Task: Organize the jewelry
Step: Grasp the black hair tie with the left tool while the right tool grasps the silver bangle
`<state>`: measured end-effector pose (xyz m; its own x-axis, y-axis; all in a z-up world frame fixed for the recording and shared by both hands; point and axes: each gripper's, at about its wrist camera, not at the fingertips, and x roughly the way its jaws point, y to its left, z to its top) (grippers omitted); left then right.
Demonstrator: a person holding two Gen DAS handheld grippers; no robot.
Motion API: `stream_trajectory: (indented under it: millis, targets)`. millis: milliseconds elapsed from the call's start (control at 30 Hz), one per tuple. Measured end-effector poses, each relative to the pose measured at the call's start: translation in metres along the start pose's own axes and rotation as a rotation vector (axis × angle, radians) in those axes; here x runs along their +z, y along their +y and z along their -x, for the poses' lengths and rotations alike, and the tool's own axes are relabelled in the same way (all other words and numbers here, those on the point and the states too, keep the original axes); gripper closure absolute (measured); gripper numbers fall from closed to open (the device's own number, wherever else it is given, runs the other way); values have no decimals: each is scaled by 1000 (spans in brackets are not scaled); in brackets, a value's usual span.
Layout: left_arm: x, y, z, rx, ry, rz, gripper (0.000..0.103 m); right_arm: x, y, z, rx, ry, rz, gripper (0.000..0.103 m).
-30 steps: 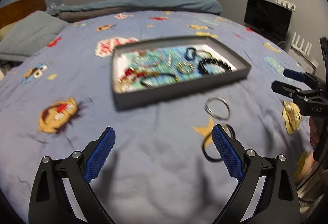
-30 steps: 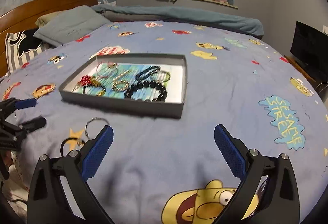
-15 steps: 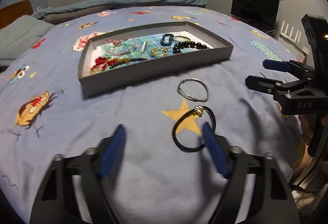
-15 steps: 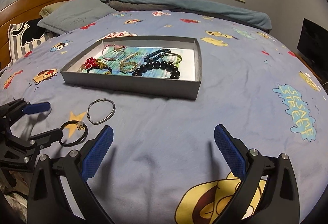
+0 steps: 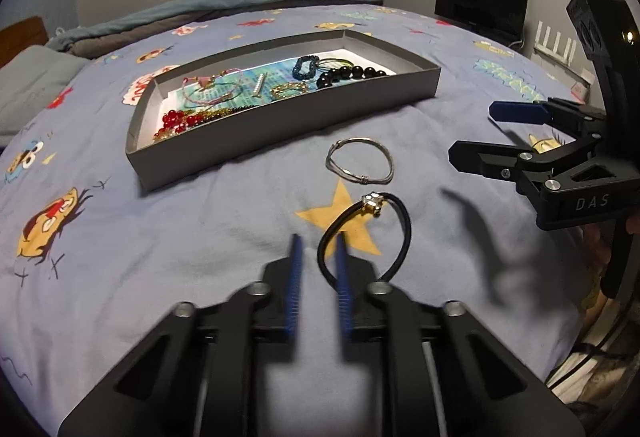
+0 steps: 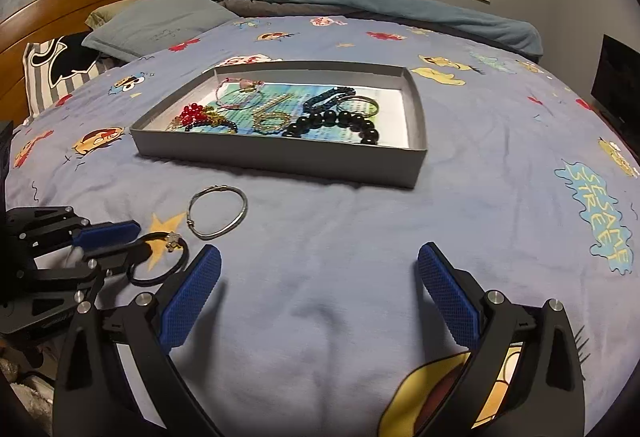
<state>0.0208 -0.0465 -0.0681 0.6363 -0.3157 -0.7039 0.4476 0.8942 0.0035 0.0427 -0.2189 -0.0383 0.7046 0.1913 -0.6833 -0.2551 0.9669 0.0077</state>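
A black band (image 5: 405,233) with a small metal charm lies on the blue bedsheet, over a yellow star. My left gripper (image 5: 318,237) is down at it with its jaws closing to a narrow gap. The band's left side runs between the pads, against the right pad (image 5: 342,269); the left pad stands clear of it. A silver bangle (image 5: 390,161) lies just beyond the band. Behind it stands the grey tray (image 5: 280,125), holding several bracelets and bead strings. My right gripper (image 6: 320,253) hangs wide open over bare sheet, right of the band (image 6: 180,263).
The bed has pillows (image 6: 160,21) and a wooden headboard at the left. A folded blue blanket (image 6: 400,9) lies across the far side. A dark screen (image 5: 480,1) stands against the wall to the right. The sheet's near edge drops off beside the right gripper (image 5: 472,133).
My left gripper's jaws have come from wide open to nearly together, and it has sunk toward the black band. The right gripper has dropped a little lower, still open.
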Motion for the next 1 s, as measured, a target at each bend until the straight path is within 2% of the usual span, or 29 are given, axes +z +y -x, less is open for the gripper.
stream_trajectory:
  millis: [67, 300, 567, 733, 867, 900, 1000]
  targets:
    - [-1, 1, 1, 8, -5, -6, 98, 0, 2, -1, 6, 0, 1, 6]
    - [-3, 18, 13, 45, -35, 29, 99, 4, 16, -7, 49, -1, 8, 6]
    - [-12, 50, 24, 95, -42, 94, 99, 6, 38, -25, 116, 19, 23, 24]
    - [-19, 63, 23, 70, -32, 143, 99, 9, 49, -33, 119, 10, 44, 39]
    - [-19, 61, 22, 68, -33, 135, 99, 13, 55, -42, 130, 16, 53, 48]
    - [-19, 61, 21, 67, -33, 134, 99, 14, 56, -44, 135, 19, 56, 54]
    - [-20, 61, 21, 65, -33, 131, 99, 13, 57, -45, 139, 15, 61, 56]
